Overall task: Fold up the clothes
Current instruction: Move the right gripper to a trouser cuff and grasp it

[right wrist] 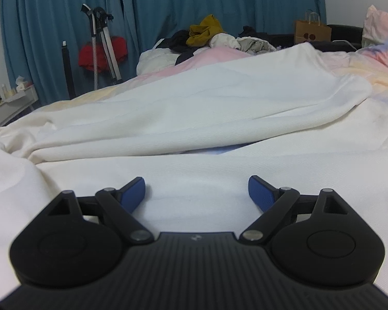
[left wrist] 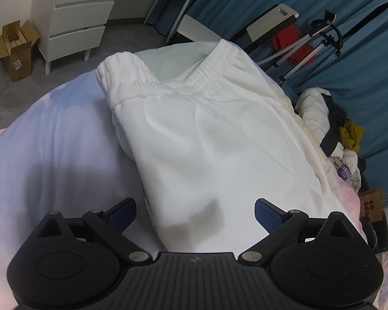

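The white trousers (left wrist: 207,134) lie on the bed (left wrist: 51,142), and they fill the middle of the left wrist view, with the elastic waistband at the upper centre of the frame. Their lower end is cut off behind the left gripper (left wrist: 195,213) at the bottom of the frame. This gripper has its jaws wide apart and holds nothing; whether its blue pads touch the cloth, I cannot tell. In the right wrist view the same white trousers (right wrist: 194,108) cross the frame from left to right, and a fold of them hides part of the bed (right wrist: 375,72) behind. The right gripper (right wrist: 196,190) is at the bottom centre, also spread wide and empty, just above the white cloth.

A pile of clothes (right wrist: 219,38) sits at the far edge of the bed, with a paper bag (right wrist: 312,32) near it. Blue curtains (right wrist: 168,5) close the background. A chest of drawers (left wrist: 75,20) and a cardboard box (left wrist: 14,49) stand on the floor at the upper left in the left wrist view. The left part of the bed is free.
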Action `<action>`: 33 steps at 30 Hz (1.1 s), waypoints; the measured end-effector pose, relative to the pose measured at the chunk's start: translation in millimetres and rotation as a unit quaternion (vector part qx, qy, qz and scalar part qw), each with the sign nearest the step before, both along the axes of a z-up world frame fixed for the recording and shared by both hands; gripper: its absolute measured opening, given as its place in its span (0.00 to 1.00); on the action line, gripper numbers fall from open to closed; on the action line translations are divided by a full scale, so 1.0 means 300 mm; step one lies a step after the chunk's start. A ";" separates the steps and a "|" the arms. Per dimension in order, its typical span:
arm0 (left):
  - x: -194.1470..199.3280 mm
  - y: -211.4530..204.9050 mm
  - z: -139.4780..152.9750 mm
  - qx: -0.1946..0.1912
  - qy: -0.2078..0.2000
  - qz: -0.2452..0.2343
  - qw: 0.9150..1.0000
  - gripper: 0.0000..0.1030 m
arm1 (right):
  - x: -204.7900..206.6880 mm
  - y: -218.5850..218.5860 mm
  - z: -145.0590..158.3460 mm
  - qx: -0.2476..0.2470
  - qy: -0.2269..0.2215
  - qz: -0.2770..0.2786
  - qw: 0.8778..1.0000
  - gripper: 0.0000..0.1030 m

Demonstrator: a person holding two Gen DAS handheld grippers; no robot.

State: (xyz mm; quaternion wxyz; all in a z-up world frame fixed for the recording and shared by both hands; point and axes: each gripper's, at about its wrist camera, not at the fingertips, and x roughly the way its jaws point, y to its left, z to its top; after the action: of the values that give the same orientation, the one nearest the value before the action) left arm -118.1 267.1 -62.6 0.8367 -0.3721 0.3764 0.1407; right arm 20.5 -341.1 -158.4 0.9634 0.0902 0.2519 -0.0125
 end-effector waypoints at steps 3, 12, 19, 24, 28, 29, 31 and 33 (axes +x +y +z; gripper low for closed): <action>-0.010 -0.002 0.006 -0.001 -0.006 -0.002 1.000 0.96 | -0.070 -0.021 0.084 -0.025 -0.048 -0.077 0.996 0.86; -0.034 -0.016 0.025 -0.004 -0.016 0.001 1.000 0.96 | -0.253 -0.328 0.153 0.057 -0.053 -0.397 0.914 0.86; -0.034 -0.021 0.023 -0.004 -0.008 0.004 1.000 0.96 | -0.232 -0.510 0.051 0.160 0.013 -0.460 0.873 0.85; -0.033 -0.016 0.013 -0.008 -0.005 0.008 1.000 0.96 | -0.208 -0.609 0.023 0.215 0.017 -0.443 0.870 0.46; -0.027 -0.017 0.006 -0.013 -0.005 0.008 1.000 0.96 | -0.205 -0.647 0.079 0.227 -0.003 -0.410 0.883 0.14; -0.022 -0.015 0.004 -0.014 -0.005 0.006 1.000 0.96 | -0.207 -0.654 0.092 0.232 -0.011 -0.398 0.888 0.13; -0.017 -0.014 -0.002 -0.017 -0.001 0.008 1.000 0.96 | -0.195 -0.666 0.102 0.225 0.002 -0.374 0.900 0.12; -0.020 -0.007 -0.002 -0.024 -0.001 0.010 1.000 0.96 | -0.199 -0.679 0.090 0.234 0.015 -0.356 0.905 0.10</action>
State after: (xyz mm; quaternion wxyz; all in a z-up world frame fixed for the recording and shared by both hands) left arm -123.9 264.9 -63.1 0.8265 -0.3958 0.3754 0.1393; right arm -39.1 -544.9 -131.4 0.8425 0.3961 0.2130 -0.2964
